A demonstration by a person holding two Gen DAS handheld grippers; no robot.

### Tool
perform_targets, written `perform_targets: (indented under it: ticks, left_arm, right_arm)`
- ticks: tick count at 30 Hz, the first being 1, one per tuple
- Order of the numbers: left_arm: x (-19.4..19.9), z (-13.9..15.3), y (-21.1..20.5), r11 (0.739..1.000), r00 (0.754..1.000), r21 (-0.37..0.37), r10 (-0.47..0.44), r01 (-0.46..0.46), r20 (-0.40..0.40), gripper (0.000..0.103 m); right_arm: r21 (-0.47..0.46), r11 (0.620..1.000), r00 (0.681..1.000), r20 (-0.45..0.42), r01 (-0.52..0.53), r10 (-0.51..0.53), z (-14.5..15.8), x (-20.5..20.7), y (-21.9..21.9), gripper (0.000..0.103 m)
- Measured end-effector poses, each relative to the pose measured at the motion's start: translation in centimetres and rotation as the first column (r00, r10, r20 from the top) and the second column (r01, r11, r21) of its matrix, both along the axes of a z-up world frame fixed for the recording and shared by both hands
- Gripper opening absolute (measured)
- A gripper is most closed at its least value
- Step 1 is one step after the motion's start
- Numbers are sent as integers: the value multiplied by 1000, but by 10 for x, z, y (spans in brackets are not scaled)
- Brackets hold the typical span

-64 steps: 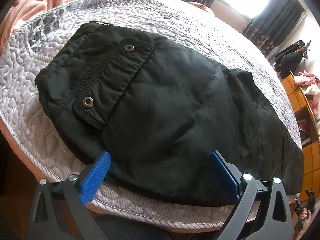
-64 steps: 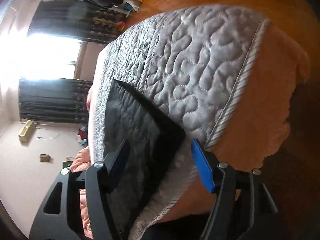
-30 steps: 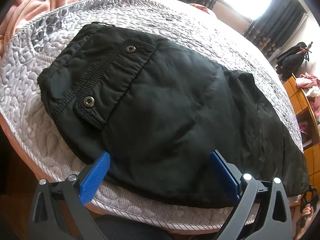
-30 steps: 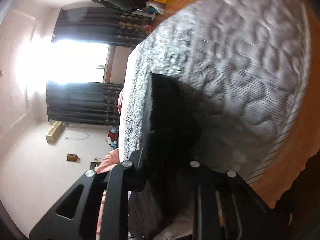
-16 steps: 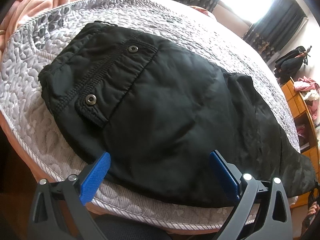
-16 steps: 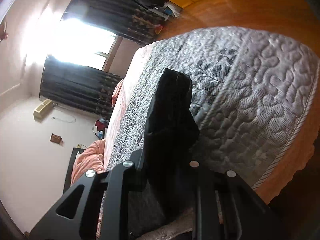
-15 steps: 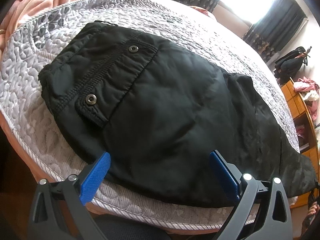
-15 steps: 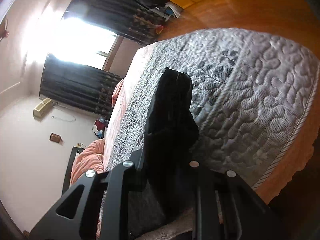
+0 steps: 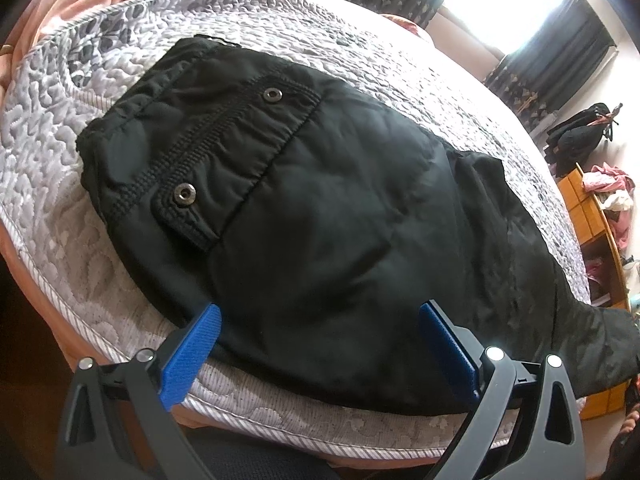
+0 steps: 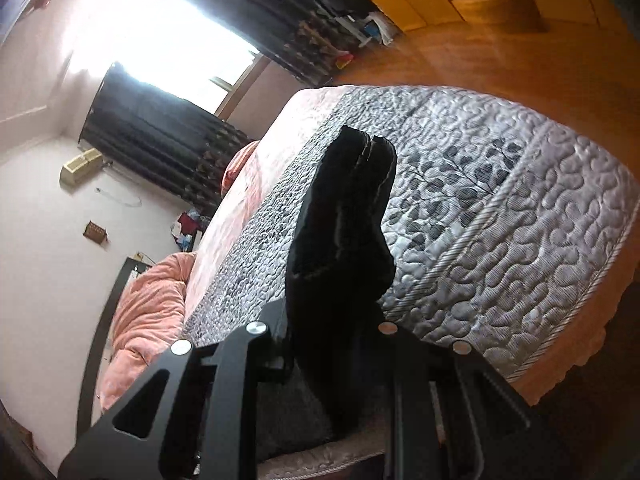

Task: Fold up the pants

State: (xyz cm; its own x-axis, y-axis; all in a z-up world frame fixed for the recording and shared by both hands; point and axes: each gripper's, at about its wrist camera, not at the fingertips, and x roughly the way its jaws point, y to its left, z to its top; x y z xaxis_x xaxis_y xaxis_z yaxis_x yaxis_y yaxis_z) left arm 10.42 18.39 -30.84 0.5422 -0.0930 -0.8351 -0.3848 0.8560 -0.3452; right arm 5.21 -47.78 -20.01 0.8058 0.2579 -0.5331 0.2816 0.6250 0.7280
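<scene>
Right wrist: right hand-held gripper [image 10: 336,320], earlier spread, now clenches raised pants [image 10: 344,216] hem; left hand-held gripper [image 9: 320,344] remains released.

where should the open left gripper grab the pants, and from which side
Grip the near edge of the pants by the waistband end, coming in low from the bed's near side. The left gripper is open facing that edge, the fabric lies flat there, and the right gripper already holds the leg end lifted off the quilt.
</scene>
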Motion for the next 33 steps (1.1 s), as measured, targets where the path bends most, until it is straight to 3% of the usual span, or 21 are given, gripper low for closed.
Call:
perform_targets:
  ticks: [17, 33]
  left_arm:
    - [-8, -1, 7, 999, 1000, -39, 10, -9, 20, 99]
    - [-11, 1, 8, 999, 999, -51, 12, -10, 30, 99]
  right_arm:
    - [-147, 987, 998, 3, -61, 62, 38, 7, 46, 19]
    - [-305, 945, 993, -6, -115, 119, 66, 17, 91, 19]
